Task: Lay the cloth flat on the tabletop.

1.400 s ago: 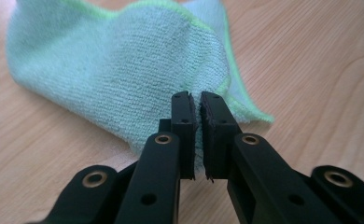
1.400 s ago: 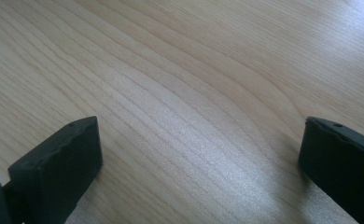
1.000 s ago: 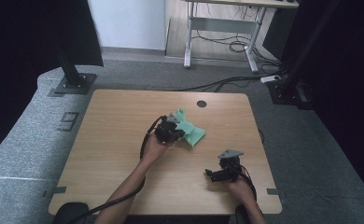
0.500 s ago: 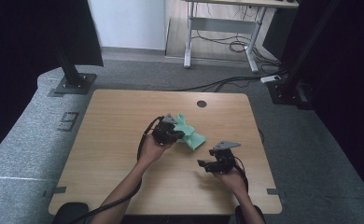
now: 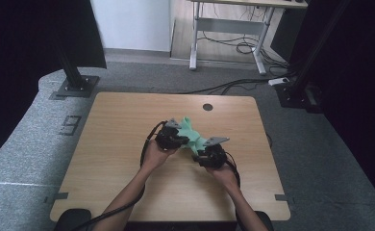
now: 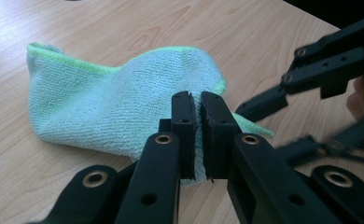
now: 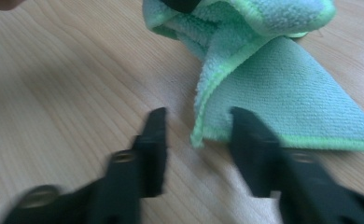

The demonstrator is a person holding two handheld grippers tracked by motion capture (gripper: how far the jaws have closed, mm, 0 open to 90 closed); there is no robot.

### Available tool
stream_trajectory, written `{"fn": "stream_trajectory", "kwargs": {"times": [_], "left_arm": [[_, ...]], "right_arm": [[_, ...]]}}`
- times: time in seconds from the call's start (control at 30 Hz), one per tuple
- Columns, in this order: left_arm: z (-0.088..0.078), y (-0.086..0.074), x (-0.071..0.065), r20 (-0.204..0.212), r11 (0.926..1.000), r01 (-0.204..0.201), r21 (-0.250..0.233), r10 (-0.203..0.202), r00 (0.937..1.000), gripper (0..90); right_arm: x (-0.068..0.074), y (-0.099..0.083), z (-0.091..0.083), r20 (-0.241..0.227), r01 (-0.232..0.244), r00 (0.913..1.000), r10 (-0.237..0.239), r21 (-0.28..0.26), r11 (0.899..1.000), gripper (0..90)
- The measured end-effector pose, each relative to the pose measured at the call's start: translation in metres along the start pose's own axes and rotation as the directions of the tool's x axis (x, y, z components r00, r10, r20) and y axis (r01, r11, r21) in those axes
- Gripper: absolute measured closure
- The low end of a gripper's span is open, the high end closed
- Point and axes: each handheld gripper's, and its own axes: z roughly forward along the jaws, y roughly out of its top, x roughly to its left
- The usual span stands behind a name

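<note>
Your left gripper (image 6: 198, 135) is clamped on a fold of the green cloth (image 6: 124, 107), which lies bunched near the middle of the table (image 5: 123, 144); your right gripper (image 7: 196, 140) has come in from the near right edge to the cloth's free corner; its jaws have just been closing and straddle that hem, pads not yet pressing; so you seem set for a 2-handed hold to spread or fold it.

There is one green cloth (image 5: 191, 136) on one wooden tabletop (image 5: 113, 154). There are two hand-held grippers: the left hand-held gripper (image 5: 176, 138) and the right hand-held gripper (image 5: 198, 155). Two hands hold them. One round hole (image 5: 207, 107) is in the tabletop.
</note>
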Motion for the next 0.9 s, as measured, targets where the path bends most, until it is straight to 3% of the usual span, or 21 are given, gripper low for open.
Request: {"fn": "stream_trajectory", "kwargs": {"times": [0.07,0.2,0.63,0.9], "left_arm": [[-0.001,-0.001,0.001,0.0,1.0,0.002,-0.003,-0.002,1.0,84.4],[-0.006,-0.003,0.004,-0.003,0.9996,0.018,-0.022,-0.018,0.9998,84.4],[-0.03,-0.006,0.017,-0.042,0.9965,0.044,-0.072,-0.047,0.998,84.4],[-0.048,-0.015,0.029,-0.084,0.9915,0.075,-0.106,-0.085,0.9929,84.5]], "right_arm": [[0.0,0.0,0.0,0.009,0.001,1.0,-0.001,0.003,1.0,79.9],[-0.002,0.0,-0.007,0.034,0.001,0.9994,0.0,-0.017,1.0,86.1],[-0.015,0.002,-0.03,0.118,-0.018,0.9927,0.025,-0.059,0.998,87.4],[-0.027,-0.003,-0.041,0.153,-0.042,0.987,0.05,-0.058,0.997,87.4]]}}
